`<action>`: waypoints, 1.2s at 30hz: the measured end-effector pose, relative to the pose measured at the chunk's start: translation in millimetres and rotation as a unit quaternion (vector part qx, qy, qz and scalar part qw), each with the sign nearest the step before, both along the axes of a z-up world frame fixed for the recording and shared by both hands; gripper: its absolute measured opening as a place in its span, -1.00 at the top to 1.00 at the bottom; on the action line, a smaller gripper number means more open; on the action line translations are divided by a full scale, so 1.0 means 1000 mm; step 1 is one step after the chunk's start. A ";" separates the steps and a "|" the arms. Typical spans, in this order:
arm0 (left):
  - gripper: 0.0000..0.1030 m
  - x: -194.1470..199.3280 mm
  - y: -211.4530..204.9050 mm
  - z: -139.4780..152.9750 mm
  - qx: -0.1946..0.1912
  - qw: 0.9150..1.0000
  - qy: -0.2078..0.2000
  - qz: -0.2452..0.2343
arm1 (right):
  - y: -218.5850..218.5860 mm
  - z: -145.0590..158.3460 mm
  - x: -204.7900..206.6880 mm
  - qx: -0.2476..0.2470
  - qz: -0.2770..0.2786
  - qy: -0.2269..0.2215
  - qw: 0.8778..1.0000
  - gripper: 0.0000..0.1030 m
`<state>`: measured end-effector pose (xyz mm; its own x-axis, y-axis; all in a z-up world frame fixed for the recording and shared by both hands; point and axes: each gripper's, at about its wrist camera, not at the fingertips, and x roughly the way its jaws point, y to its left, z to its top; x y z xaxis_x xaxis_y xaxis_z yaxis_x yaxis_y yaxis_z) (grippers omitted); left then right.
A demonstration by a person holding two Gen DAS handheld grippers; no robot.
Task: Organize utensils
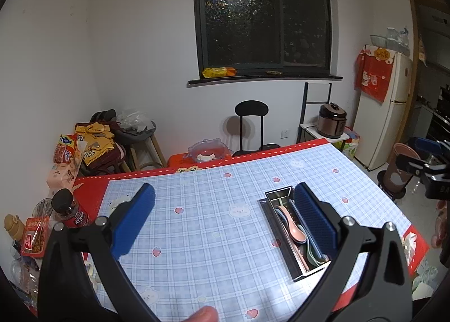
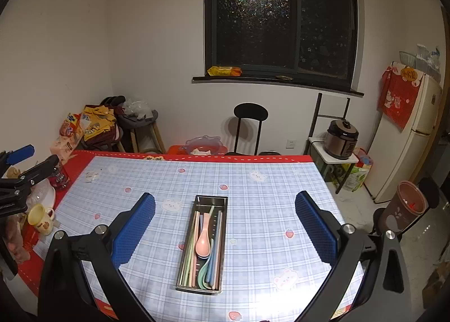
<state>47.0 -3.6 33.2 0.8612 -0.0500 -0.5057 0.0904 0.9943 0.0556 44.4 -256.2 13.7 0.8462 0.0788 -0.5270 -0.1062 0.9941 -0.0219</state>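
Note:
A steel utensil tray [image 2: 223,201] lies on the checked tablecloth, between my right gripper's fingers. In it lie a pink spoon [image 2: 203,243], a green spoon [image 2: 201,277], and pastel chopsticks [image 2: 189,254]. My right gripper [image 2: 225,226] is open and empty, held above the tray. My left gripper [image 1: 225,218] is open and empty over the table; the tray [image 1: 277,194] sits by its right finger, with the pink spoon [image 1: 294,227] showing. The other gripper shows at each view's edge.
Jars, a red-capped bottle [image 1: 70,209] and snack packs crowd the table's left edge. A yellow mug [image 2: 42,219] stands at the left. A black chair [image 2: 250,128] stands behind the table; a rice cooker [image 2: 341,139] and fridge [image 2: 407,139] stand at right.

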 end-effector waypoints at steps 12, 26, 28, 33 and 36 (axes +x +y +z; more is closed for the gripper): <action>-0.90 -0.005 -0.009 -0.002 -0.006 1.000 0.003 -0.014 | 0.004 0.003 -0.002 -0.013 -0.008 0.013 1.000 -0.89; -0.89 -0.007 -0.013 0.002 -0.011 1.000 0.000 -0.020 | 0.006 0.002 -0.004 -0.029 -0.017 0.008 0.999 -0.89; -0.90 -0.007 -0.014 0.002 -0.012 1.000 -0.002 -0.021 | 0.006 0.002 -0.004 -0.030 -0.018 0.009 0.999 -0.89; -0.90 -0.006 -0.015 0.003 -0.013 1.000 -0.001 -0.022 | 0.004 -0.001 -0.003 -0.032 -0.025 0.009 0.999 -0.89; -0.89 -0.004 -0.015 0.003 -0.018 1.000 0.001 -0.023 | 0.002 -0.002 -0.003 -0.031 -0.027 0.011 0.999 -0.89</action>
